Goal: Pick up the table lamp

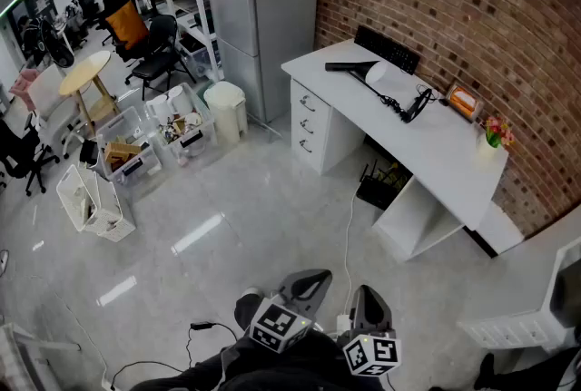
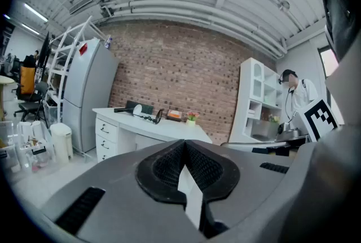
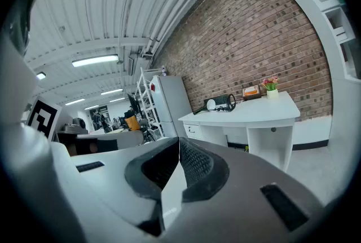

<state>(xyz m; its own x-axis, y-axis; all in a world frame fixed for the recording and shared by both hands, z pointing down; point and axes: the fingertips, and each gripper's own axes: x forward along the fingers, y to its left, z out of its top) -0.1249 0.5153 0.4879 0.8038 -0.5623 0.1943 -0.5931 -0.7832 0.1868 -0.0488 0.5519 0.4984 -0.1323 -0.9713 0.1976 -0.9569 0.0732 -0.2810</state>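
The table lamp (image 1: 388,90) lies folded on the white desk (image 1: 436,149) by the brick wall: black arm, white head, black ring at its right end. Both gripper views show it far off, small on the desk: the lamp (image 2: 145,114) in the left gripper view, the lamp (image 3: 221,104) in the right gripper view. My left gripper (image 1: 315,277) and right gripper (image 1: 365,293) are at the bottom of the head view, well short of the desk. Each is shut with nothing between its jaws, as the left gripper (image 2: 184,149) and right gripper (image 3: 179,143) show close up.
On the desk are a black keyboard (image 1: 387,49), an orange box (image 1: 463,99) and a small flower pot (image 1: 495,135). A grey fridge (image 1: 272,8), white bin (image 1: 225,110) and plastic crates (image 1: 145,140) stand left. A cable (image 1: 347,230) runs over the floor. A person (image 2: 296,92) stands by white shelves.
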